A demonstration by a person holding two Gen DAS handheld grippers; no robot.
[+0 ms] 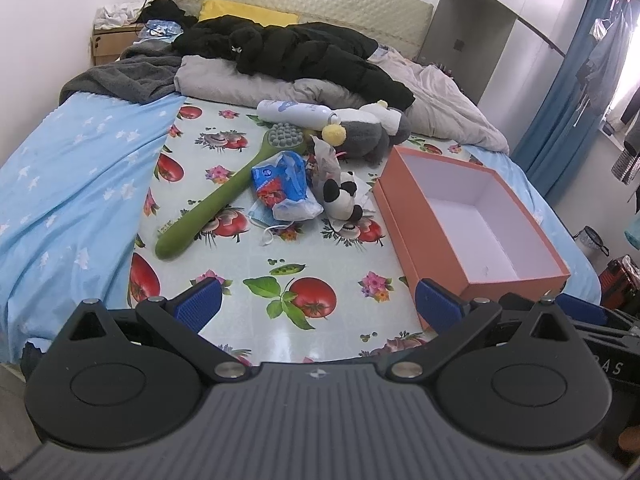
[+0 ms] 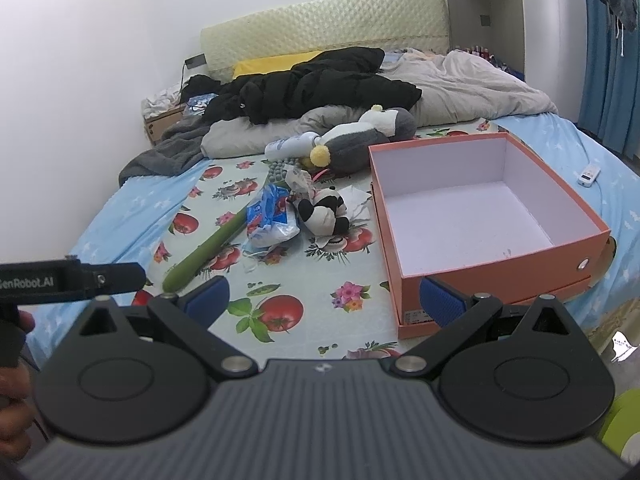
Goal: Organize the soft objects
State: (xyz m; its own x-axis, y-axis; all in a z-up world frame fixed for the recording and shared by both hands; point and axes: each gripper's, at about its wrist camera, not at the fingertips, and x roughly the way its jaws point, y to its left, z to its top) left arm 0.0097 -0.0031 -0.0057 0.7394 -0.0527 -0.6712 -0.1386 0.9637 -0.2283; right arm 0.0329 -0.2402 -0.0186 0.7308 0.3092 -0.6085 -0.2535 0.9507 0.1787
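Right now both grippers hang over the near edge of a fruit-print mat (image 1: 248, 288) on the bed, nothing betw. their pads. Left gripper (image 1: 318, 306) has its blue fingers spread wide apart; right gripper (image 2: 324, 300) likewise wide apart, its right pad just in front of the orange box (image 2: 496, 268). Box sits on the right, lid off, white interior bare. Left of it, mid-mat, lies the clutter: panda plush (image 1: 342, 198) beside a crinkled blue plastic pack (image 1: 282, 184), a green long-handled brush (image 1: 208, 208) angled toward near-left. Farther back, a grey-white plush (image 1: 368, 128) w/ a yellow pom-pom touches a white bottle (image 1: 294, 112). Black jacket (image 1: 296, 52) and grey duvet (image 1: 436, 100) pile at the far end.
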